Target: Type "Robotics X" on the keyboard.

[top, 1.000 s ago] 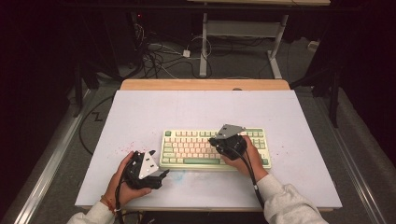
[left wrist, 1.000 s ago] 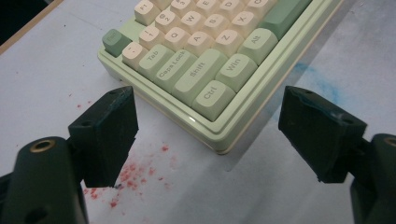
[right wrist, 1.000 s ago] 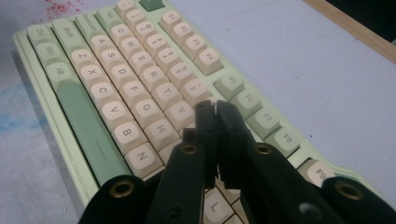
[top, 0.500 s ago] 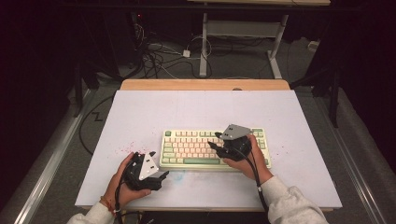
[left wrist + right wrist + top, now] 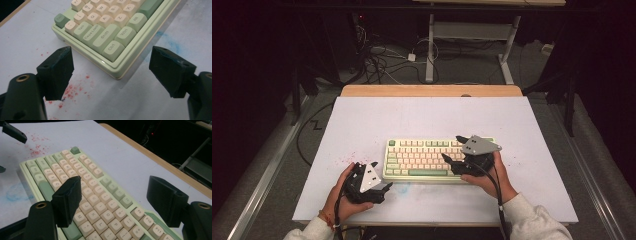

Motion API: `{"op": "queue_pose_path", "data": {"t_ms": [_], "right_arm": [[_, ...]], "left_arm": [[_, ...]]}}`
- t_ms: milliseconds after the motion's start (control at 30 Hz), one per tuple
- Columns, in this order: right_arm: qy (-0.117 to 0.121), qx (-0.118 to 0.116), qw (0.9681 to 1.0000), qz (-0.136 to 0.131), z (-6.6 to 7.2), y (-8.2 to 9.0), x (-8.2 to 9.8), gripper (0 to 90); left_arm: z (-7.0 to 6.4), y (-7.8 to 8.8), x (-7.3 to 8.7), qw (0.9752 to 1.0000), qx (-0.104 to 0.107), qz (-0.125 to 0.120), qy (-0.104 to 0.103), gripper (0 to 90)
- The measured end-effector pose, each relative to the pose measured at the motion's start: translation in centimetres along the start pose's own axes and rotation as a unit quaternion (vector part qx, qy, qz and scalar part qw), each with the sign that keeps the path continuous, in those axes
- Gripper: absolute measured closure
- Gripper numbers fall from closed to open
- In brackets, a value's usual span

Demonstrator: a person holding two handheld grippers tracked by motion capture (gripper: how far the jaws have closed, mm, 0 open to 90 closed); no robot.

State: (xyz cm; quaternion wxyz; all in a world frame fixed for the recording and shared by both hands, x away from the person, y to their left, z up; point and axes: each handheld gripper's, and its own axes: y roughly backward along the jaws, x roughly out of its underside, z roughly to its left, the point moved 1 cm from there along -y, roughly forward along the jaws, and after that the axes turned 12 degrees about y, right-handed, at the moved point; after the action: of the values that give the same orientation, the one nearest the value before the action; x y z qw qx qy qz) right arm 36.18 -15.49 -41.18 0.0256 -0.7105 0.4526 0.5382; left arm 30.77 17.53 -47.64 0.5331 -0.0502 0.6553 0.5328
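Right gripper view: my right fingers (image 5: 117, 202), just spread apart and empty, hover above the keyboard (image 5: 100, 192), whose long axis runs toward my left fingers (image 5: 112, 75), also apart.

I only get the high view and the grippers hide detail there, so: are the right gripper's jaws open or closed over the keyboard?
Observer: The right gripper has just been opening; its jaws stand apart above the keyboard, nothing between them.
Operator: And the left gripper?
Observer: The left gripper is open, aimed at the keyboard's Ctrl key corner, not touching it.
Operator: What are the marks near it?
Observer: Red specks by one jaw, a blue smudge by the other.
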Motion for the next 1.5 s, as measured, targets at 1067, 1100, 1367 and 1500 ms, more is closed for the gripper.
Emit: {"op": "queue_pose_path", "data": {"t_ms": [1067, 1100, 1367, 1500], "right_arm": [[0.001, 0.079, 0.9968, 0.004, 0.5, 7.3, 6.0, 27.5], [-0.003, 0.079, 0.9968, 0.004, 0.6, 7.5, 6.2, 27.5], [-0.018, 0.083, 0.9963, 0.011, 1.2, 8.8, 7.6, 27.1], [-0.019, 0.083, 0.9962, 0.017, 1.5, 9.3, 8.1, 27.2]], "left_arm": [[0.5, 1.8, -0.5, 0.9989, 0.012, -0.034, 0.031, 31.6], [0.5, 1.9, -0.5, 0.9988, 0.015, -0.035, 0.032, 33.6], [1.2, 2.9, -0.8, 0.9946, 0.065, -0.05, 0.064, 70.0], [1.3, 3.0, -0.9, 0.9948, 0.073, -0.039, 0.059, 84.9]]}}
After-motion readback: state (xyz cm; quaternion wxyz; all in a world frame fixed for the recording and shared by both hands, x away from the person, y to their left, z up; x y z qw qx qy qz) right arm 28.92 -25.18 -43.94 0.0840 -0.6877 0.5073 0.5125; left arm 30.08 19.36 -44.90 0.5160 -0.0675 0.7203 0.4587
